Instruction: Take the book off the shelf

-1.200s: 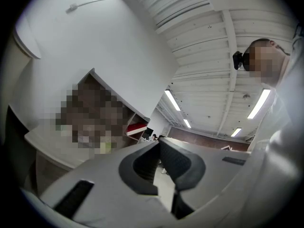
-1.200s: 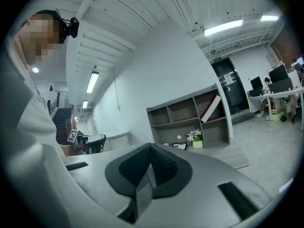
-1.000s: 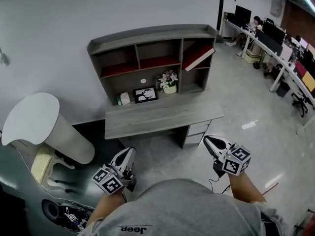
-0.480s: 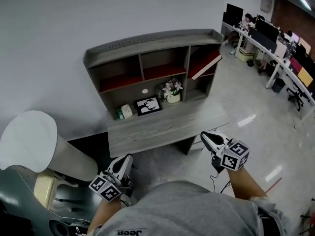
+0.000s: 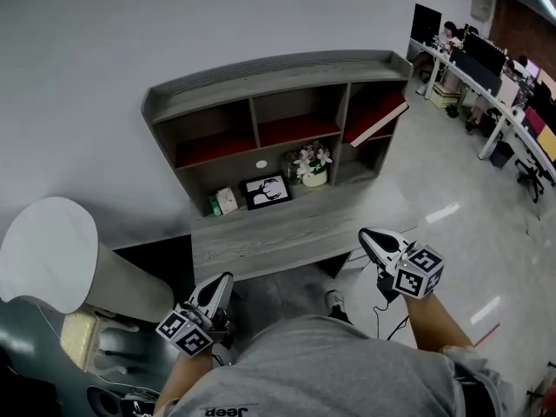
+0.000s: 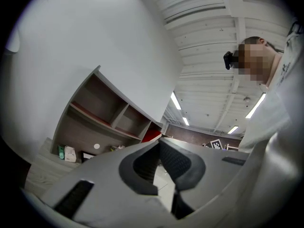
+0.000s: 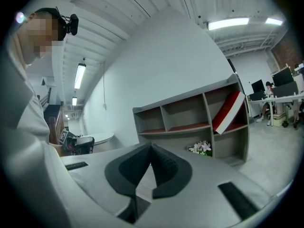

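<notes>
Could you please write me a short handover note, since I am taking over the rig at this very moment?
Left tool: shut, empty, held low in front of the person, short of the desk.
Right tool: shut, empty, also well short of the shelf.
Book: red cover, white page edge, leaning tilted in the shelf's top right compartment; the shelf stands on the desk.
Done: nothing yet; the book is untouched.
Left: close in on the shelf, open a tool, grip the book and draw it out. The right tool looks the better placed, being on the book's side.
</notes>
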{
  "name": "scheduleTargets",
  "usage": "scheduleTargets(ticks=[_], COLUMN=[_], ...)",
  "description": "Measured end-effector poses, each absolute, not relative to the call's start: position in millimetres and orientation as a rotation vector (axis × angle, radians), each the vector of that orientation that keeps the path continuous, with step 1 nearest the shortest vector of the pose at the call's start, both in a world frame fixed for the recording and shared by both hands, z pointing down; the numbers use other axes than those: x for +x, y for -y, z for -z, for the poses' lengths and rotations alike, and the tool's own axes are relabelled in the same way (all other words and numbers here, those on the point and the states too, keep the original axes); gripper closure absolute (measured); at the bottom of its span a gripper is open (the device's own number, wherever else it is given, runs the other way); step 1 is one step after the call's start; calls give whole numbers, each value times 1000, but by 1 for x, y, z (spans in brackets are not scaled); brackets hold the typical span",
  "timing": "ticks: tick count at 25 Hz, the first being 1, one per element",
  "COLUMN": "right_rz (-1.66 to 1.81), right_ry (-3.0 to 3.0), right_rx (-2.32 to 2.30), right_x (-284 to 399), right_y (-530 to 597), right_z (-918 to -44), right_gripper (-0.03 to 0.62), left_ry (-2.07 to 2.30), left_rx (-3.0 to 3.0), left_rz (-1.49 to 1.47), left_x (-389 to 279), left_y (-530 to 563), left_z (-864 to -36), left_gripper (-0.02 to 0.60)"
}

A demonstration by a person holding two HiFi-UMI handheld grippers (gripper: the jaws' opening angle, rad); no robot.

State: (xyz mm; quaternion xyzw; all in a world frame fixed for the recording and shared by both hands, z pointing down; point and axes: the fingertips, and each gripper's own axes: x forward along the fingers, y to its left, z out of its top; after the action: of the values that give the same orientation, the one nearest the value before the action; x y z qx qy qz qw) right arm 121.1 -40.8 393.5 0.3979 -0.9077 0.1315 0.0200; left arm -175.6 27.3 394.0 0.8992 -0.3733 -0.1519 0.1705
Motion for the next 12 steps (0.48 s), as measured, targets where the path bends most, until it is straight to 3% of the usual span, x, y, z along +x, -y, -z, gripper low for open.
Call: scheduleTargets(ticks=[12], right_rz=[-455], right_ry=[2931], right_rx=[1203], right_x=[201], right_y=[222], right_z=[-394], right_gripper=[565], left_ry=[1266], left_rx=[2518], left_rz=[429], left_x=[-111], left_y=[97], left_z=[-385], left_gripper=[554])
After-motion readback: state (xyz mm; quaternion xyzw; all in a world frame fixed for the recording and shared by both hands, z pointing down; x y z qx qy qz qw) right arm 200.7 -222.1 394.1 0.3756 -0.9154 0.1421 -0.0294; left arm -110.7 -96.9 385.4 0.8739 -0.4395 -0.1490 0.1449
